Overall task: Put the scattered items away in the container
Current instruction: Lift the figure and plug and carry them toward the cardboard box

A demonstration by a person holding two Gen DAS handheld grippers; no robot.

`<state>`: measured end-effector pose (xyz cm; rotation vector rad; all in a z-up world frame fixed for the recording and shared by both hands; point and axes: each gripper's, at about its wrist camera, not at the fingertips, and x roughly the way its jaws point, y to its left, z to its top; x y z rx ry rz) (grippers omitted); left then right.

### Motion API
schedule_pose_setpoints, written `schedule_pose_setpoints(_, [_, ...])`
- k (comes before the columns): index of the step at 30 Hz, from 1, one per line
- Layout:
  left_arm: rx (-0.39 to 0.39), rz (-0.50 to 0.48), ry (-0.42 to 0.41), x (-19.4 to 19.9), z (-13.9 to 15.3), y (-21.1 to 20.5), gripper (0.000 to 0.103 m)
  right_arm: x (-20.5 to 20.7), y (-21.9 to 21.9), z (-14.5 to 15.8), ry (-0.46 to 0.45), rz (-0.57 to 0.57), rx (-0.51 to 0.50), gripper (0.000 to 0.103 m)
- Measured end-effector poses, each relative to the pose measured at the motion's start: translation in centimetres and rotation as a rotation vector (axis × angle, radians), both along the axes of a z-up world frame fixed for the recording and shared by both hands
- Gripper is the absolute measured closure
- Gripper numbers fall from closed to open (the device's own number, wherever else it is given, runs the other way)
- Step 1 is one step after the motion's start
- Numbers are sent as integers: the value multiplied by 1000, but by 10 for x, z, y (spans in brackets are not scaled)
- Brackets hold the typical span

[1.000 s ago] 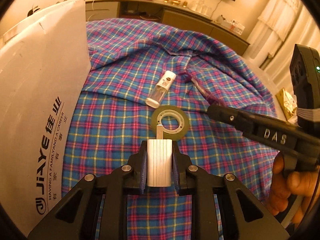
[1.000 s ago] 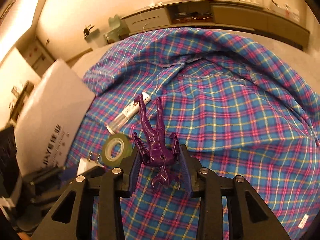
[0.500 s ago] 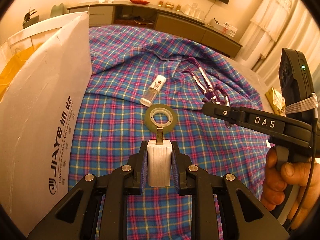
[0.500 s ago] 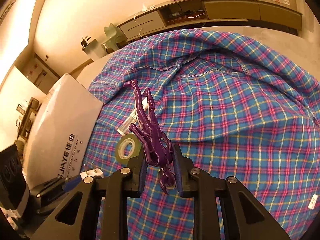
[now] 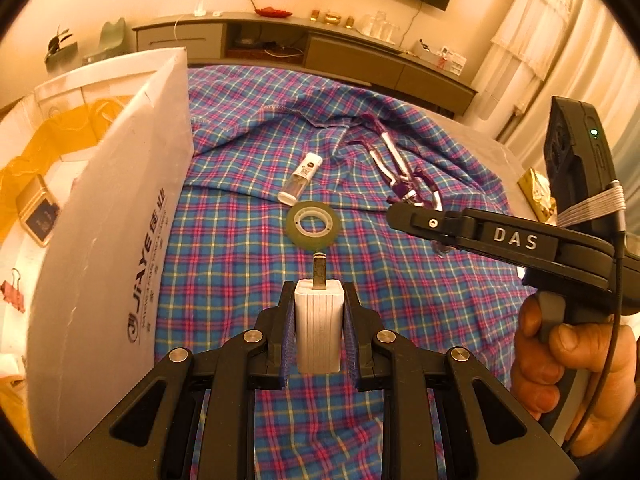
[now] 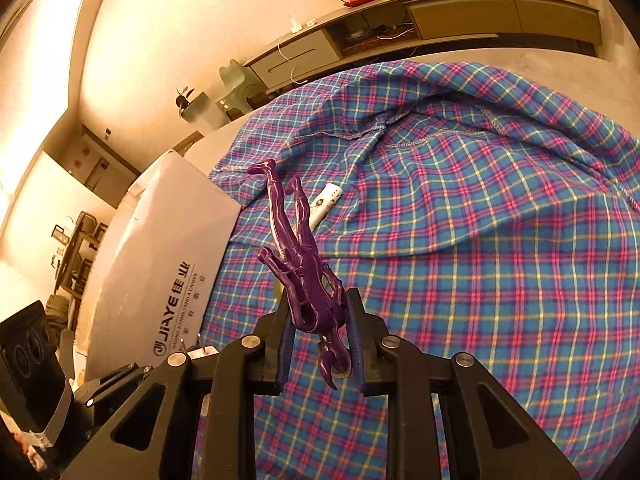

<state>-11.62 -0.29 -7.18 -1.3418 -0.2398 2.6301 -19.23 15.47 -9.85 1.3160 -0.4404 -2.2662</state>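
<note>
My left gripper [image 5: 318,334] is shut on a white plug adapter [image 5: 318,326], its metal prong pointing forward, lifted above the plaid cloth [image 5: 240,248]. My right gripper [image 6: 320,330] is shut on a purple toy figure [image 6: 306,280], whose legs stick up and away from the jaws. In the left wrist view the right gripper [image 5: 416,216] reaches in from the right with the purple figure [image 5: 400,178] at its tip. The white container box [image 5: 108,240] stands at the left, also as the box [image 6: 160,256] in the right wrist view. A tape roll [image 5: 314,226] and a small clear bottle [image 5: 300,178] lie on the cloth.
Inside the box [image 5: 36,184] yellow wrapping, a dark-fronted tin [image 5: 38,216] and a red binder clip [image 5: 14,290] show. A gold packet [image 5: 538,194] lies at the table's right edge. A hand [image 5: 560,360] grips the right gripper's handle. A long sideboard [image 5: 320,52] runs along the far wall.
Both grippers rose from the cloth with their loads. The purple figure left the cloth in the right jaws, which narrowed on it and rolled. The box interior has come into the left view.
</note>
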Motion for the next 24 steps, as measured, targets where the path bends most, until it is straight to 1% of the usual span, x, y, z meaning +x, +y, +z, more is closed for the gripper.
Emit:
schedule_pose_setpoints(12, [-33,-11,26,36,23,2,81,23,-1,17,31,2,-52,78])
schedule_pose_setpoints(24, [-58,-37,76,72,50,13,81,59,-3,26,55,12,-101,78])
